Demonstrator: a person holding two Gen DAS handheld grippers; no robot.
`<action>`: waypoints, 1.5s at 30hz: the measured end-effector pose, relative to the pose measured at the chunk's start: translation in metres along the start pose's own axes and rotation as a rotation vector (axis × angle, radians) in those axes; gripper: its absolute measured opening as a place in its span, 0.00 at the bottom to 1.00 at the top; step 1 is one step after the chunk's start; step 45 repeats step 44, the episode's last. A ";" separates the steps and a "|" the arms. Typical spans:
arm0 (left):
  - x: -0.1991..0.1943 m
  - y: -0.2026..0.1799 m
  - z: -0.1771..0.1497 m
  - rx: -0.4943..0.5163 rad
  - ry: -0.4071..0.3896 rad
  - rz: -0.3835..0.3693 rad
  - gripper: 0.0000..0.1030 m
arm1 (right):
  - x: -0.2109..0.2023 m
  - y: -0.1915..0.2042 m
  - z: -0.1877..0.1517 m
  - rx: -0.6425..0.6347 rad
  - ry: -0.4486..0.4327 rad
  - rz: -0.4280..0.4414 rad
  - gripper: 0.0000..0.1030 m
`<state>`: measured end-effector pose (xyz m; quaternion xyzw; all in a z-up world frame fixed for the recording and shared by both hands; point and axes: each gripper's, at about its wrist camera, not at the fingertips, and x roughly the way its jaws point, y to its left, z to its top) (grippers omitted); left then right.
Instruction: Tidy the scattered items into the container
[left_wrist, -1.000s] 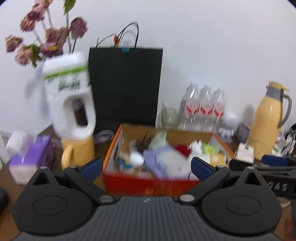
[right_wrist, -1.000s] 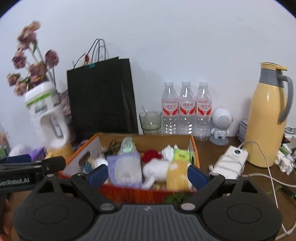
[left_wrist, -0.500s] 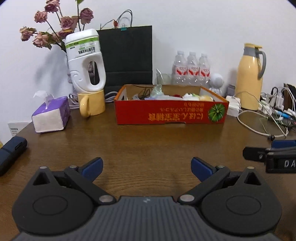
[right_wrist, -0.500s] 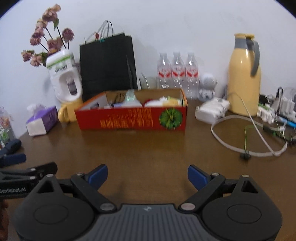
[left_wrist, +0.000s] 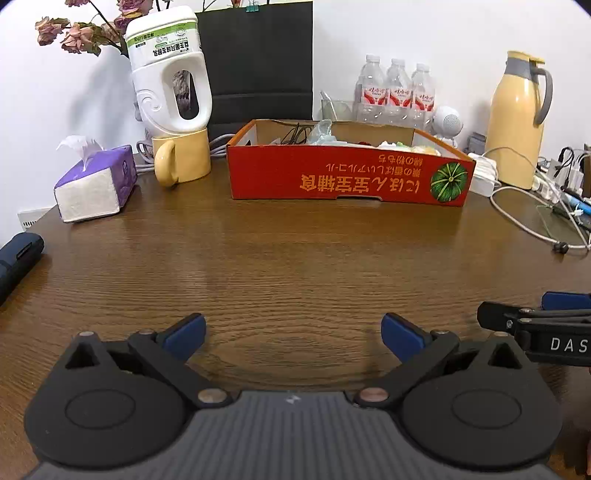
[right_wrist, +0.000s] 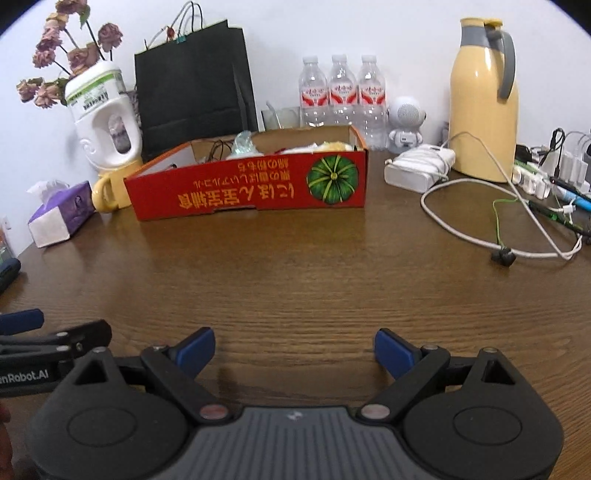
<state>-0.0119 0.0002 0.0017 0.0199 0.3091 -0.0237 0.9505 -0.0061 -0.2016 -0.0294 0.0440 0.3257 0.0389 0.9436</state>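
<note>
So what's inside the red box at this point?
Over the red box rim: dark wires, a clear crumpled wrapper, and white and yellow soft items. The front wall hides everything lower, so the full contents can't be told.

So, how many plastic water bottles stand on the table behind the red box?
3. The water bottles stand side by side in one row against the wall, behind the red box, between a glass and a small white robot figure. None seems hidden.

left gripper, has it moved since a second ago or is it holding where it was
Yes. The left gripper has pulled back and down from the red box: earlier it hung right over the box, now bare table lies between them.
</note>
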 end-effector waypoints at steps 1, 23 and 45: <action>0.002 -0.001 0.000 0.002 0.005 0.000 1.00 | 0.001 0.001 0.000 -0.006 -0.003 -0.005 0.91; 0.018 0.001 0.000 -0.014 0.069 0.006 1.00 | 0.013 0.017 0.003 -0.086 0.038 -0.041 1.00; 0.018 0.001 0.000 -0.015 0.069 0.005 1.00 | 0.013 0.016 0.004 -0.085 0.038 -0.041 1.00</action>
